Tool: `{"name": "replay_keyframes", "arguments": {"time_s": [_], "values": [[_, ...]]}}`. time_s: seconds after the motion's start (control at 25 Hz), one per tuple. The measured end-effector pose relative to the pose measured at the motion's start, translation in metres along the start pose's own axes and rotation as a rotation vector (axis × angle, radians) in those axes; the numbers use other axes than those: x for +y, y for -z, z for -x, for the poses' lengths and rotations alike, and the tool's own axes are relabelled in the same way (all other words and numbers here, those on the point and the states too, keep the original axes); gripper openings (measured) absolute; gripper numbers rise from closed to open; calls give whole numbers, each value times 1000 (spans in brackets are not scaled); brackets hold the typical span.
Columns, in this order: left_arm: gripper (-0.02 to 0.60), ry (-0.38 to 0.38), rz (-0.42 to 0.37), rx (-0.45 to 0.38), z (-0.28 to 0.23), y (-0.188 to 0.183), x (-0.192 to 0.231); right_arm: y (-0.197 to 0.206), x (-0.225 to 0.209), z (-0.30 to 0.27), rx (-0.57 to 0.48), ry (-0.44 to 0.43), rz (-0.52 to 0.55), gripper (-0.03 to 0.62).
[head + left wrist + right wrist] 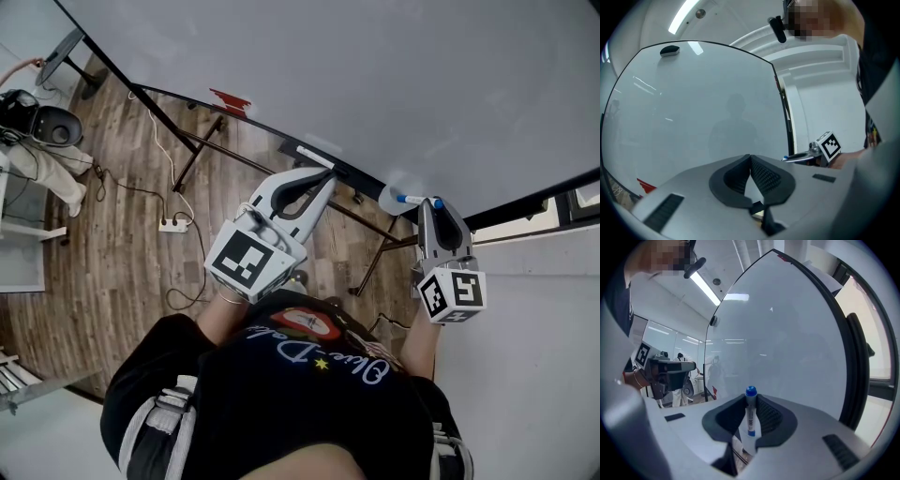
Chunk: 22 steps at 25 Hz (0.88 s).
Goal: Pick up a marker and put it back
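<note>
Gripping blue-capped marker point(750, 411), label point(751, 423) print illegible: right gripper point(751, 399) jaws.

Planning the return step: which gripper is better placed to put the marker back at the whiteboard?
Right. The right gripper already grips the blue-capped marker between its jaws, facing the whiteboard. The left gripper has its jaws together, empty.

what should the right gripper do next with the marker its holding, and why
Probably lower the right gripper toward the black ledge along the whiteboard's bottom edge, and only then open. Its jaws are clamped on the blue-capped marker, cap toward the board, so the marker is not yet put back. The left gripper is shut and empty.
</note>
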<state>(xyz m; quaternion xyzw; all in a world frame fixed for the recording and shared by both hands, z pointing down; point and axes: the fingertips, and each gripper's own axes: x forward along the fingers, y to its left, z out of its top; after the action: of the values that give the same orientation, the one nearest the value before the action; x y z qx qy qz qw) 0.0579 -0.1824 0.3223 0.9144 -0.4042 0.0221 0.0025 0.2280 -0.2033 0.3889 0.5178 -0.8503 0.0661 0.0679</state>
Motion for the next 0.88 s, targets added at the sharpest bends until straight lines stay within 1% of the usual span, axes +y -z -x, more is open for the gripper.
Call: {"name": "replay_keyframes", "arguments": {"time_s": [0.4,0.8,0.88], "values": [[3,-10,-15,20,0,1,0,20,2,-8,39,-16,-5,67],[3,-14,-13,16,6,-1,-2,38,1,-14,62,-2,-12,68],[3,-18,-13,29,7,2,-2,40,2,-15,66,-2,-12,67]]}}
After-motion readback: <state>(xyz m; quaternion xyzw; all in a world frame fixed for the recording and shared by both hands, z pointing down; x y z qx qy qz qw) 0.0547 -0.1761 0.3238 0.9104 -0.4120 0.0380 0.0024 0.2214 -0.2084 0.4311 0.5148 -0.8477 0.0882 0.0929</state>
